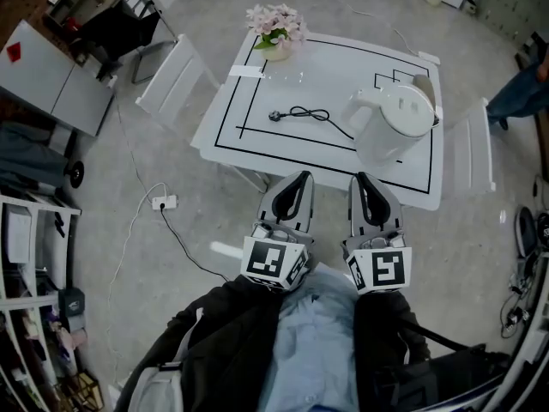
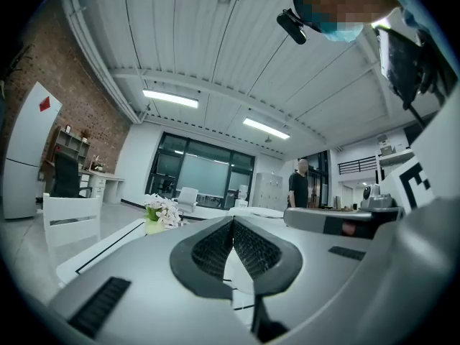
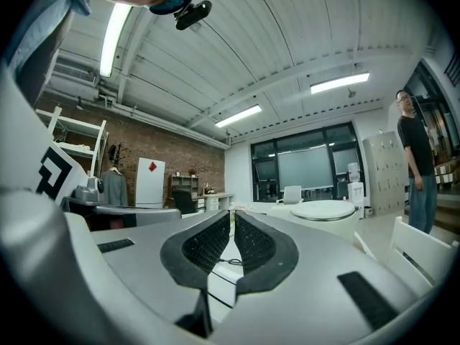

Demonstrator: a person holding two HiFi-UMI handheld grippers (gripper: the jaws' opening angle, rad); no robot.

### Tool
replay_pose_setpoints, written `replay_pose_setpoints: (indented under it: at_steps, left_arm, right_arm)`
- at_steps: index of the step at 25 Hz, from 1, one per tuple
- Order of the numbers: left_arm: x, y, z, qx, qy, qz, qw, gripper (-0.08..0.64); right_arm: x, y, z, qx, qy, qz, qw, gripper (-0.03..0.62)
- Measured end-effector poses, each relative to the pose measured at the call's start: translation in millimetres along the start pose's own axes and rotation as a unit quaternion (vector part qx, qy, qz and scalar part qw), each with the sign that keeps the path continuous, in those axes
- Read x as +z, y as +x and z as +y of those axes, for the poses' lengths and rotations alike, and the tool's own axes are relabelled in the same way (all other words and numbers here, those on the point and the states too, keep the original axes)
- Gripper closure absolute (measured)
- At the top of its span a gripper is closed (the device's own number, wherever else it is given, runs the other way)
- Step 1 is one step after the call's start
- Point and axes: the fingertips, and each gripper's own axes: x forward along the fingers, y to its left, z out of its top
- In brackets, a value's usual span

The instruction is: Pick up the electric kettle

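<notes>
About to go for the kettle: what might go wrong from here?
The right claw is shut; unopened, it would likely shove the kettle, which stands near the right edge of the table. The black cord lies loose beside the kettle and seems to lead to it; lifting may drag the plug along.

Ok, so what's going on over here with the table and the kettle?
A person holds a gripper in each hand at the near edge of the white table with black lines. The left tongs and right tongs are both shut and empty. The white plastic electric kettle stands untouched on the table's right side, with a black power cord lying beside it.
</notes>
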Motion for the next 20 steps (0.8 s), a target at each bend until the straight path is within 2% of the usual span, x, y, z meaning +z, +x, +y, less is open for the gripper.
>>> replay_pose_setpoints:
  at_steps: [10, 20]
  left_arm:
    - [15, 44, 33, -0.043, 0.011, -0.012, 0.9989, 0.555]
    - [5, 74, 48, -0.056, 0.01, 0.004, 0.9984, 0.555]
  right_arm:
    - [11, 48, -11, -0.039, -0.007, -0.022, 0.999, 0.574]
    - [-1, 73, -29, -0.062, 0.005, -0.009, 0.998, 0.574]
